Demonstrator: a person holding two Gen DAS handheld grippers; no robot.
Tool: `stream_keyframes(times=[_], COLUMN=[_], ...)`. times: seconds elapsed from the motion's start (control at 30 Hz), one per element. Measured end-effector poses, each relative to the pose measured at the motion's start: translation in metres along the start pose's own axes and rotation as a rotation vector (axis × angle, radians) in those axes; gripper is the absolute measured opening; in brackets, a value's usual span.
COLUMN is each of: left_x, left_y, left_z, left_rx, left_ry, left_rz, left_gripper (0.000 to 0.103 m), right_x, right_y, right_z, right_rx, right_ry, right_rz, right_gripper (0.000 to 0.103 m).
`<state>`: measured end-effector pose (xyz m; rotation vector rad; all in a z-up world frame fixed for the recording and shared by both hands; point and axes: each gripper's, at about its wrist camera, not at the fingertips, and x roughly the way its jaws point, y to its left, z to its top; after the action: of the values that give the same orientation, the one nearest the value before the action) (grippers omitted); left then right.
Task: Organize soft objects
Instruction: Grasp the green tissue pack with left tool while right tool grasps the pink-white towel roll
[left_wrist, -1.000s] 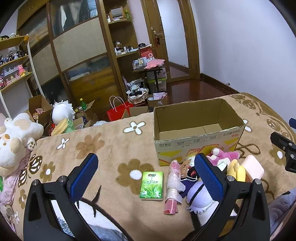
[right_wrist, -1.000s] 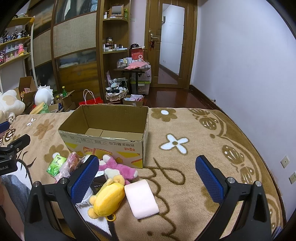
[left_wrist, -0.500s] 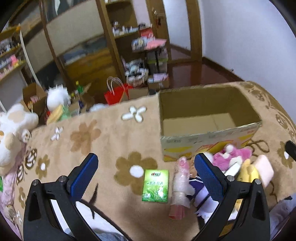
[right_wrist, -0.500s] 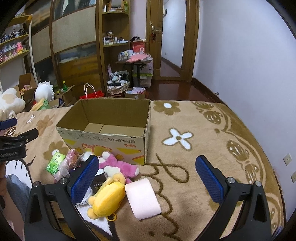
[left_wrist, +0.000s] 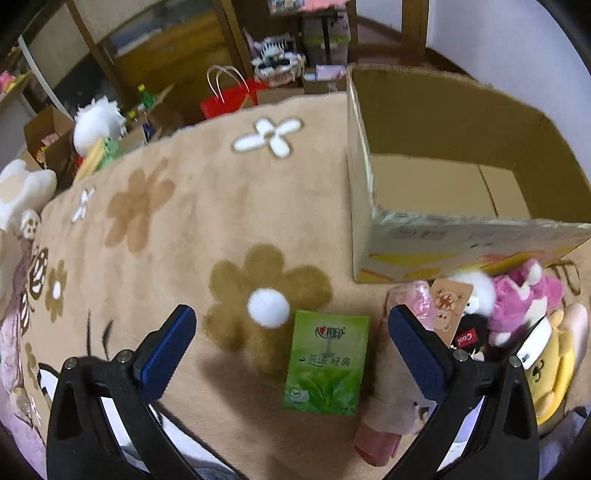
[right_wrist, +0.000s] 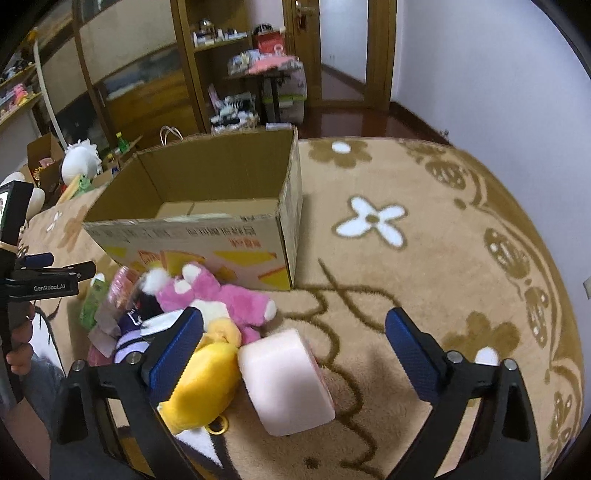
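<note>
Soft toys lie heaped on the flowered blanket (right_wrist: 406, 295) against the near wall of the cardboard box (right_wrist: 229, 236); a pink plush (right_wrist: 218, 295) sits on top, a yellow plush (right_wrist: 199, 384) touches it at its six o'clock, and a pale pink sponge block (right_wrist: 288, 380) lies just beside the yellow one at three o'clock; a dark doll with a purple skirt (right_wrist: 129, 339) is half buried at nine o'clock of the pink plush.

Only the left wrist view shows the green tissue pack (left_wrist: 327, 363) whole, flat on the blanket between the fingers of the left gripper (left_wrist: 291, 354), whose jaws stand wide open, holding nothing; at three o'clock of the pack lies a pink wrapped bundle (left_wrist: 410, 302), partly hidden by the right-hand finger; the pink plush (left_wrist: 521, 299) and yellow plush (left_wrist: 554, 376) crowd the right edge.

Only the right wrist view shows the left gripper from outside, at nine o'clock, with a hand (right_wrist: 22, 339) on its grip; the right gripper (right_wrist: 295, 350) hangs over the sponge block, jaws wide apart, empty.

Both views look into the box; its cardboard floor holds nothing.

Behind the blanket, at twelve o'clock, stand wooden cabinets (right_wrist: 155, 74), a red paper bag (left_wrist: 229, 98) and a white plush (left_wrist: 98, 123).
</note>
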<state>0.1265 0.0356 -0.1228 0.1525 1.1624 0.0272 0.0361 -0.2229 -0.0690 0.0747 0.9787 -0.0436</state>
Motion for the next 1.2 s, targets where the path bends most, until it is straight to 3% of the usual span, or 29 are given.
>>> stream_keyframes(times=[0.13, 0.37, 0.53, 0.6, 0.7, 0.73, 0.93, 1.2], left_x=[0.012, 0.031, 0.043, 0.048, 0.055, 0.057, 0.057, 0.037], left_y=[-0.004, -0.006, -0.009, -0.009, -0.01, -0.009, -0.01, -0.009], left_z=[0.001, -0.001, -0.001, -0.002, -0.002, -0.003, 0.0, 0.005], left_rx=[0.006, 0.0, -0.002, -0.006, -0.004, -0.007, -0.032, -0.039], left_ry=[0.046, 0.133, 0.168, 0.179, 0.201, 0.215, 0.227, 0.154], left_rz=[-0.006, -0.024, -0.045, -0.053, -0.075, -0.091, -0.147, -0.139], left_gripper=[0.103, 0.103, 0.103, 0.101, 0.082, 0.077, 0.052, 0.052], right_x=[0.019, 0.043, 0.053, 0.056, 0.064, 0.066, 0.068, 0.044], right_y=[-0.005, -0.006, -0.007, -0.01, -0.015, -0.016, -0.011, -0.005], right_z=[-0.001, -0.007, -0.008, -0.008, -0.006, -0.005, -0.002, -0.005], right_rx=[0.011, 0.017, 0.019, 0.039, 0.079, 0.094, 0.059, 0.039], right_ry=[0.065, 0.177, 0.2, 0.214, 0.241, 0.248, 0.234, 0.166], right_rz=[-0.006, 0.028, 0.026, 0.048, 0.111, 0.14, 0.14, 0.116], right_gripper=[0.093, 0.087, 0.086, 0.081, 0.062, 0.048, 0.032, 0.024])
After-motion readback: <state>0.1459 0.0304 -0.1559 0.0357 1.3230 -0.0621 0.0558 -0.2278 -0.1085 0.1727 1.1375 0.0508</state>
